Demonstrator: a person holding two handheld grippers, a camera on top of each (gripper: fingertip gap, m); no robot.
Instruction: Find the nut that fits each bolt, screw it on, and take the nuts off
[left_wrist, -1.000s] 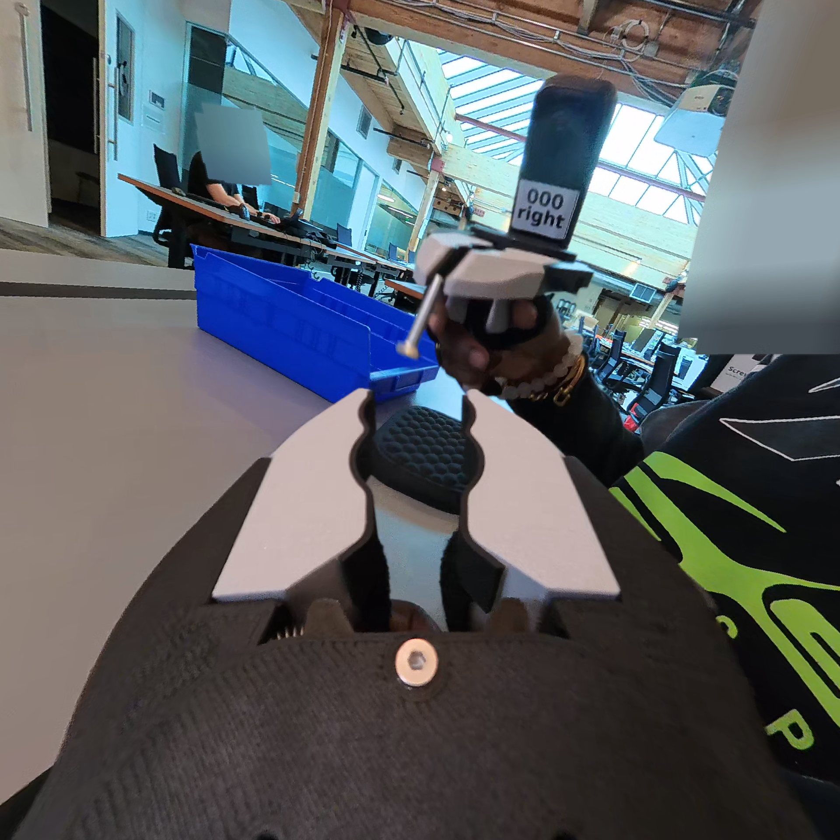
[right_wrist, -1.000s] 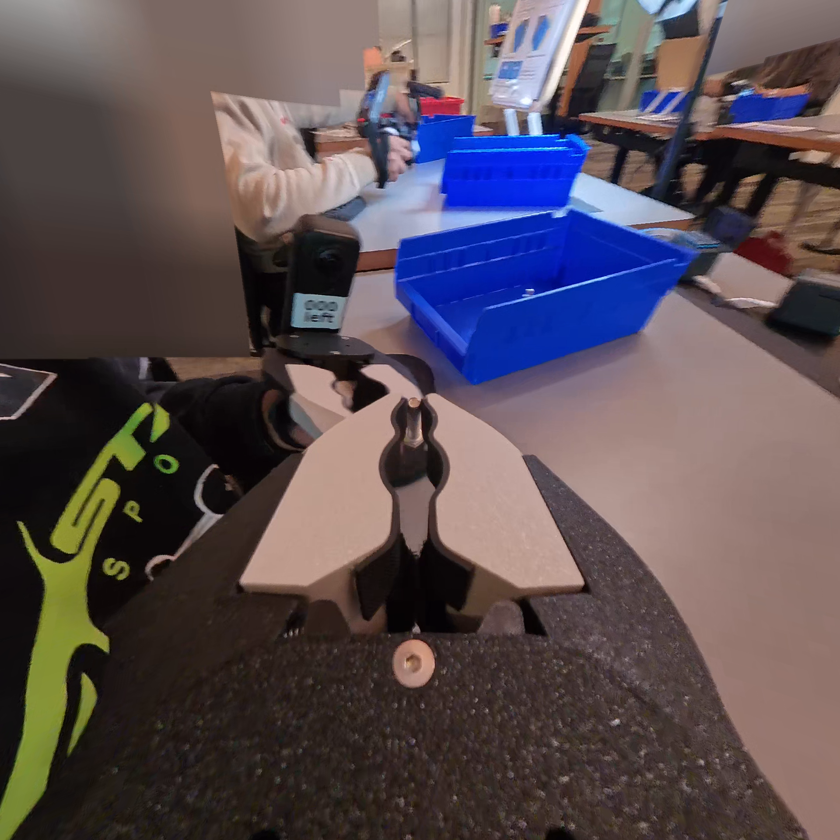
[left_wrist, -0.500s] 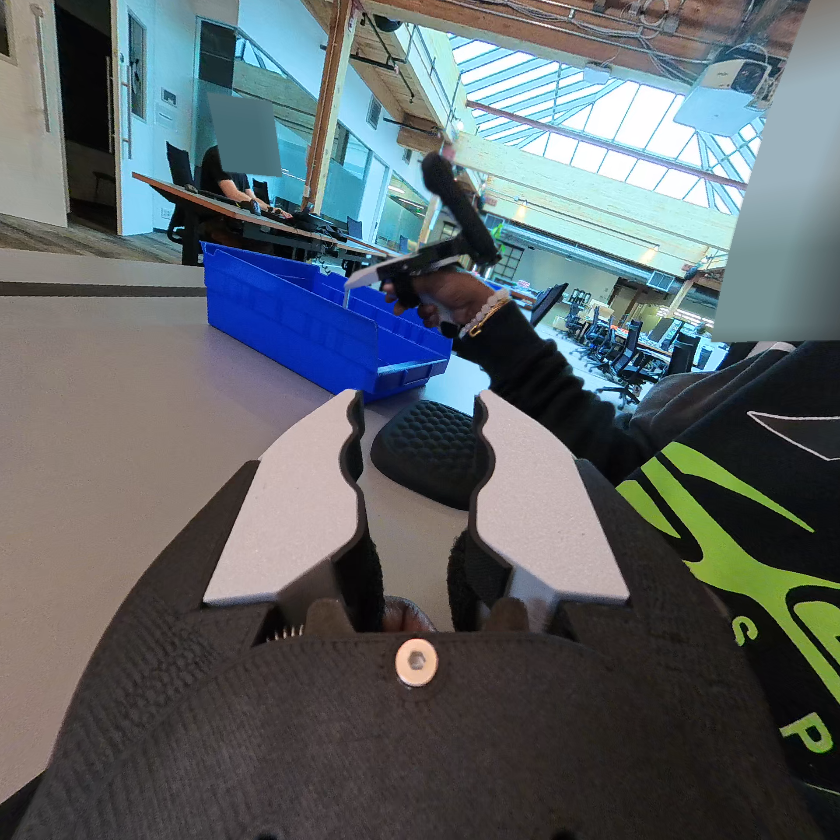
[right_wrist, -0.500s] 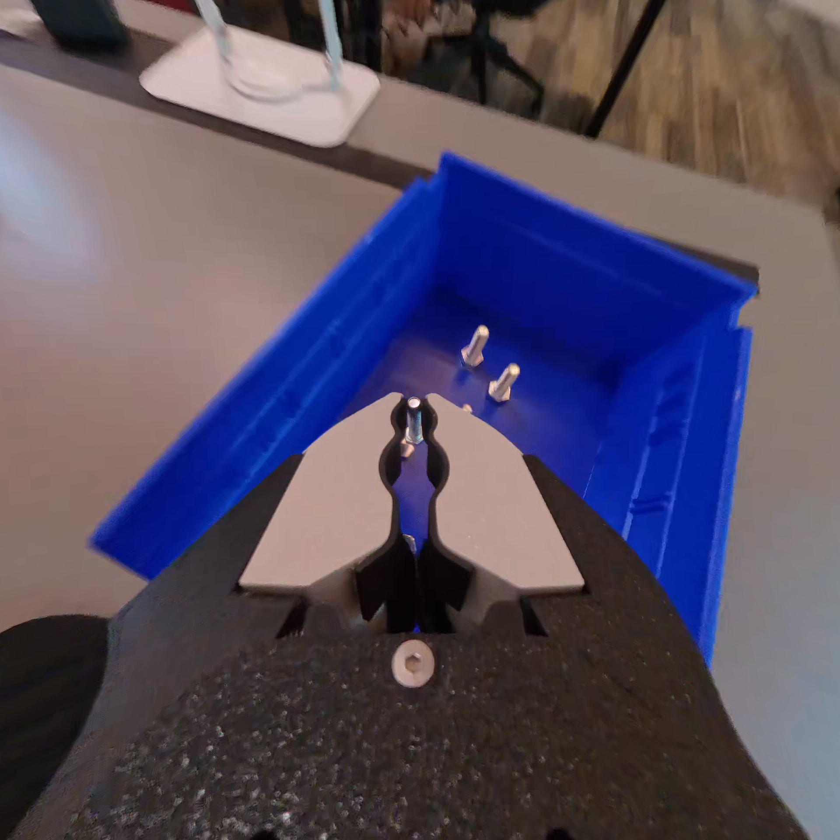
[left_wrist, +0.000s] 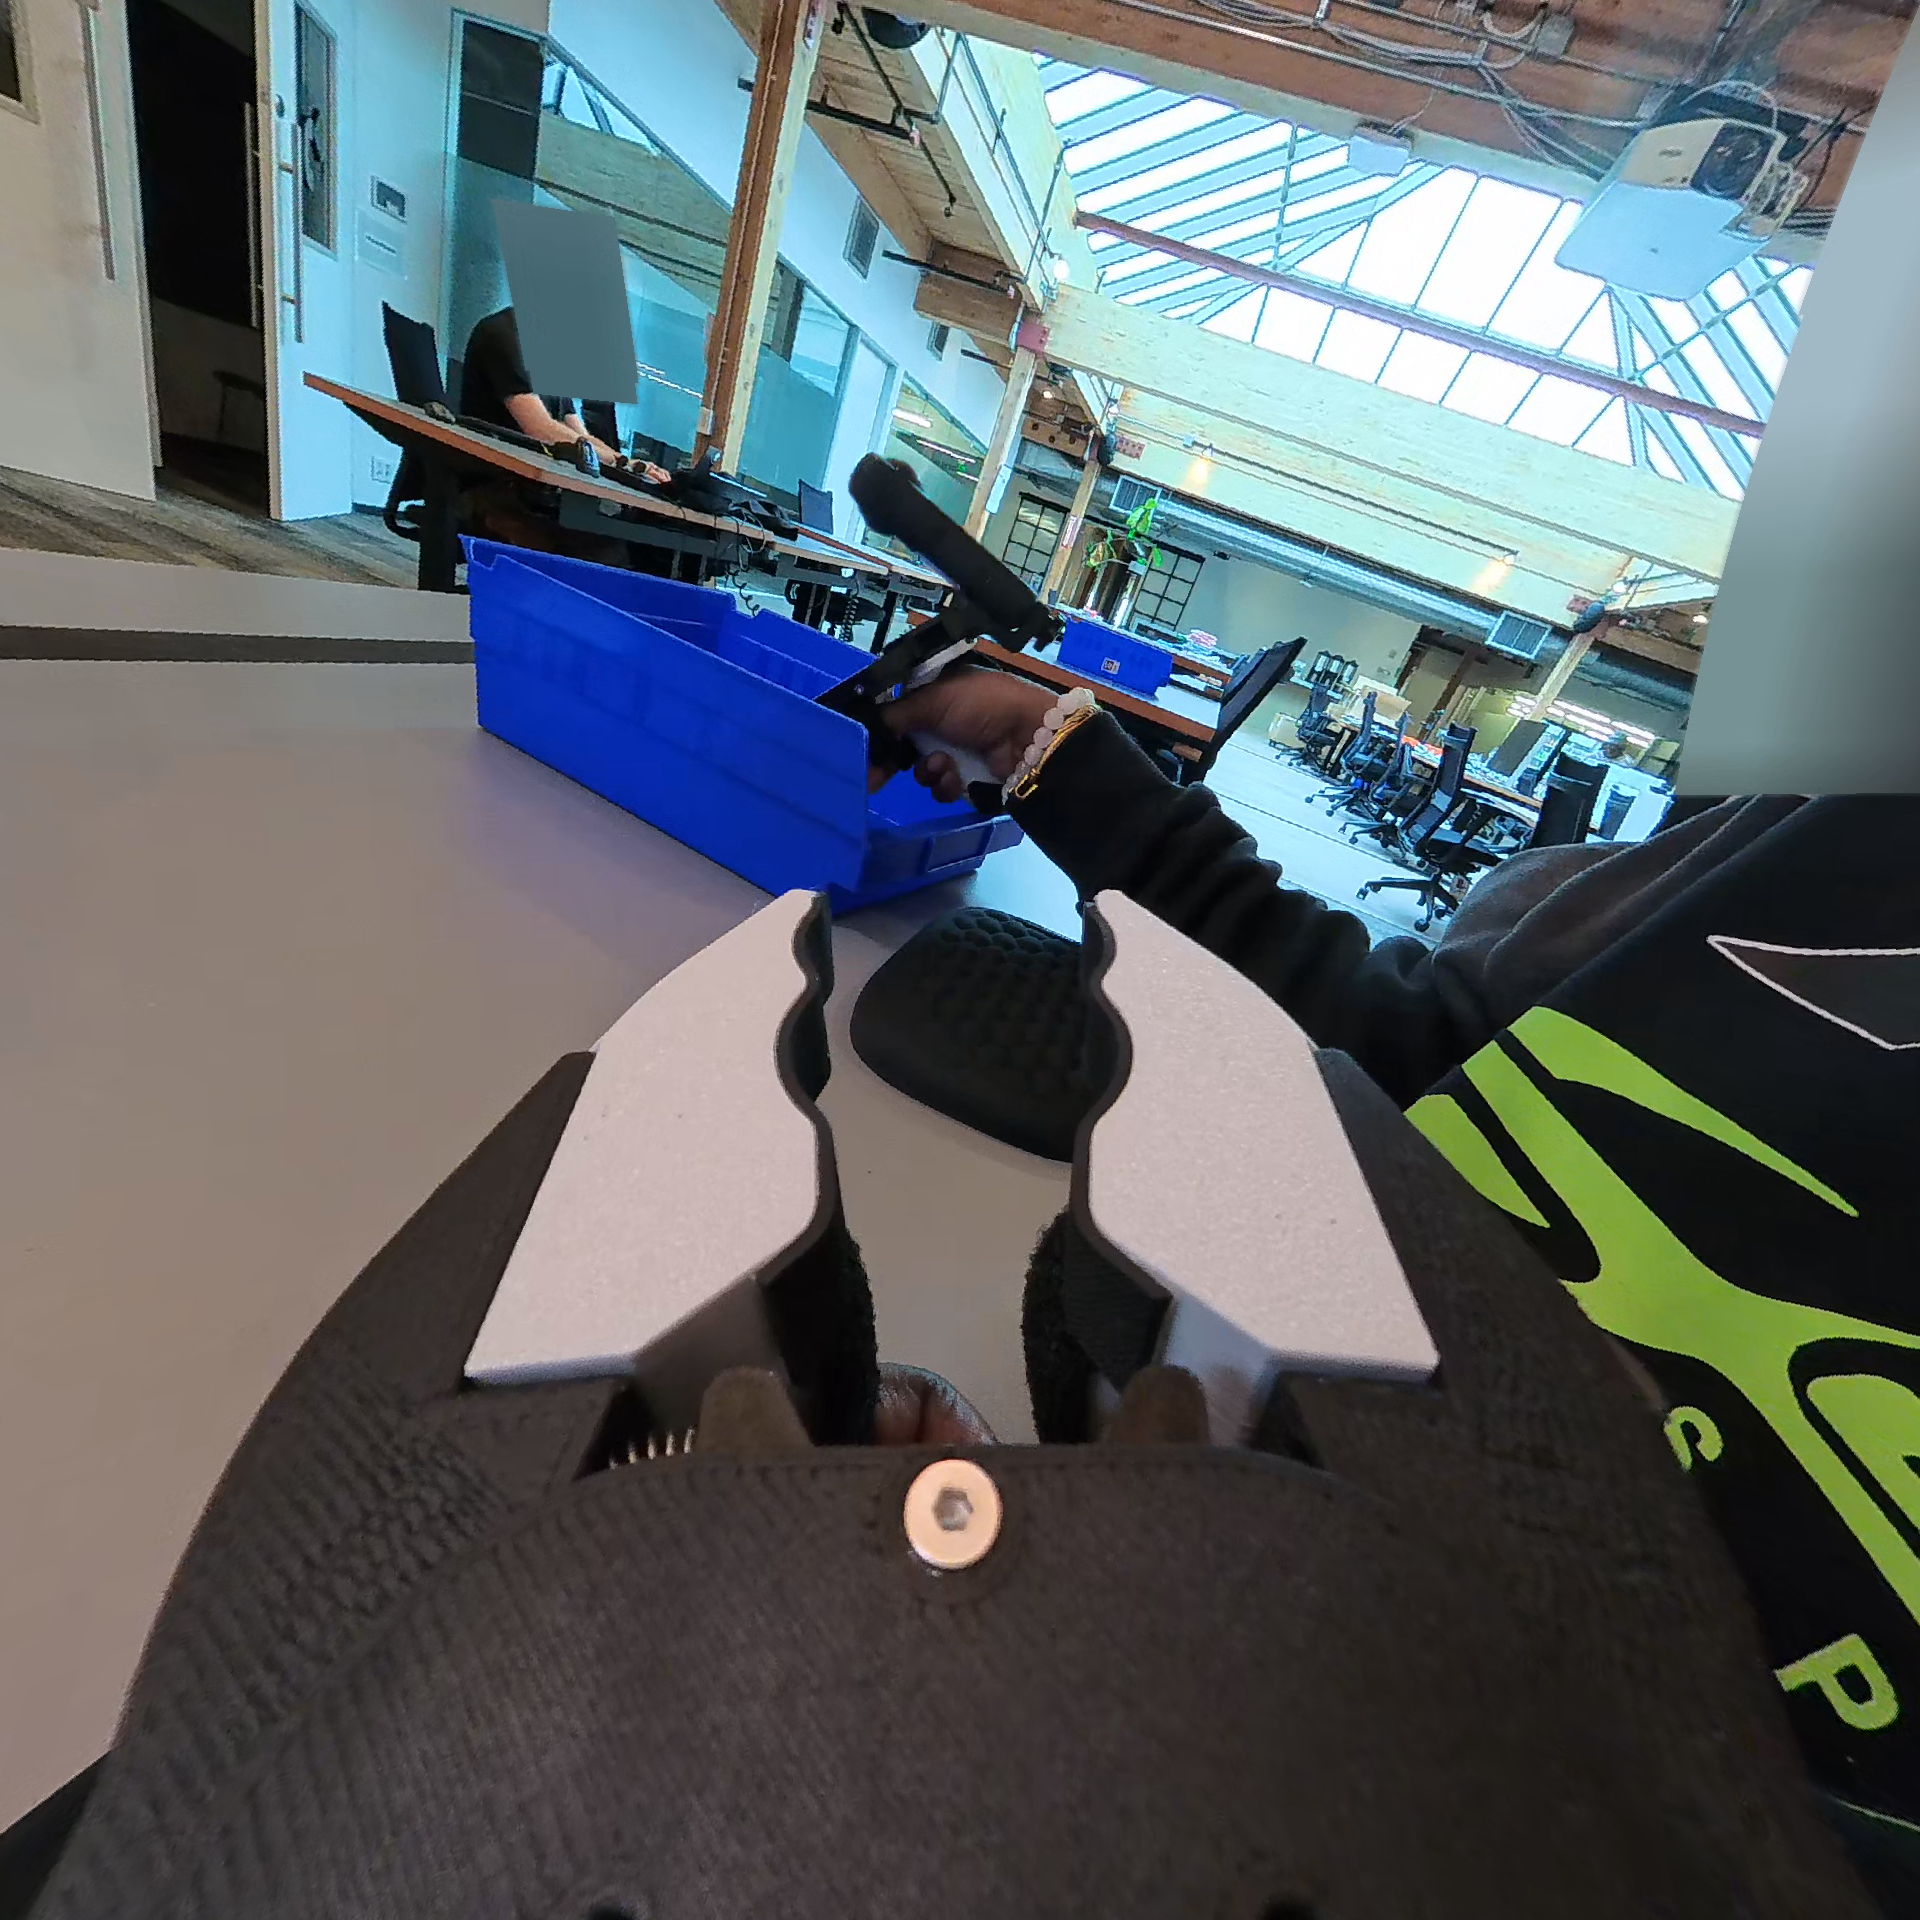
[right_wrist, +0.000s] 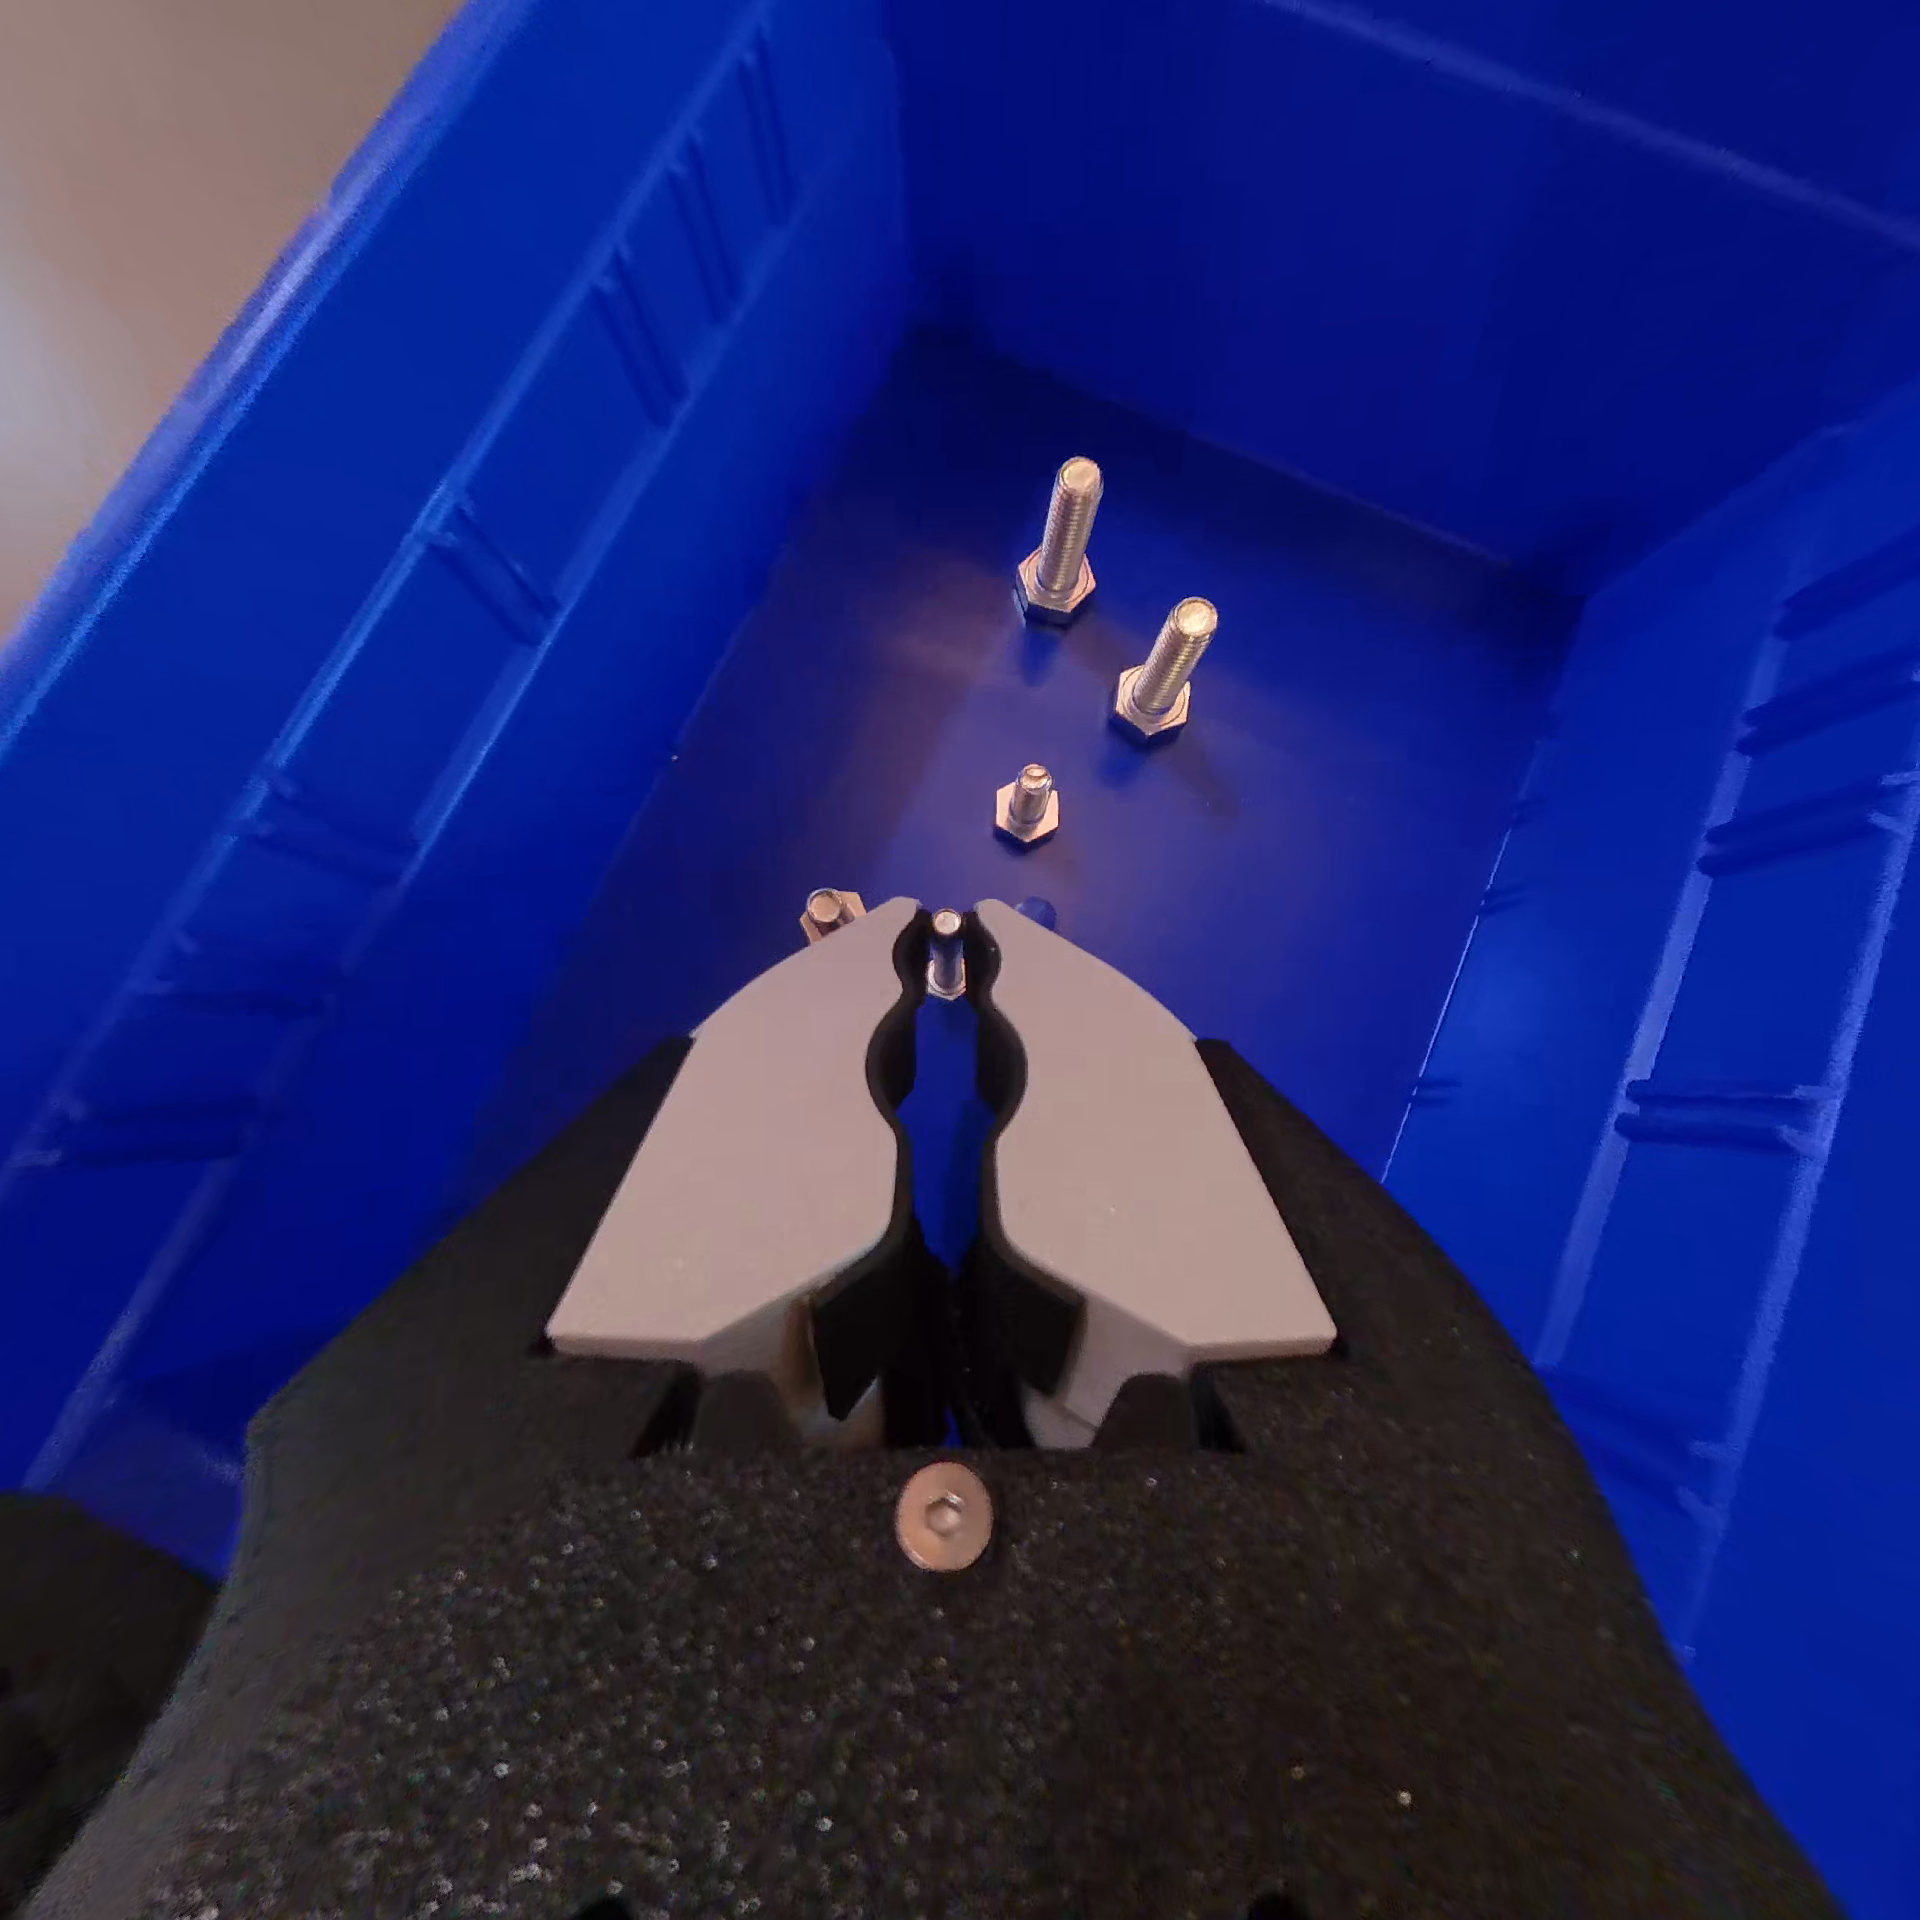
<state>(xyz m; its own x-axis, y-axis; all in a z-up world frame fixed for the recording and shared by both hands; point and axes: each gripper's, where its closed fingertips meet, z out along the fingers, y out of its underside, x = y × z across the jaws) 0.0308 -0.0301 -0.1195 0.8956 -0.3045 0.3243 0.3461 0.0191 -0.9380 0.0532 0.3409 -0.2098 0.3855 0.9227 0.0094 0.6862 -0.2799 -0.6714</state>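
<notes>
Left claw gapes empty over the surface, near a black pad. Right claw clenches a small bolt inside the blue bin — stiff, light, probably slippery steel; best gripped on the threaded shank.

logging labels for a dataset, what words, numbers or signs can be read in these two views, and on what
Black sweatshirt with lime-green print: large green letters, partly cut off; not quoted here.
Small label on the far blue bin: too small to read.
White wall plate by the doorway: too small to read.
Near blue plastic bin and steel bolts: no writing.
</notes>
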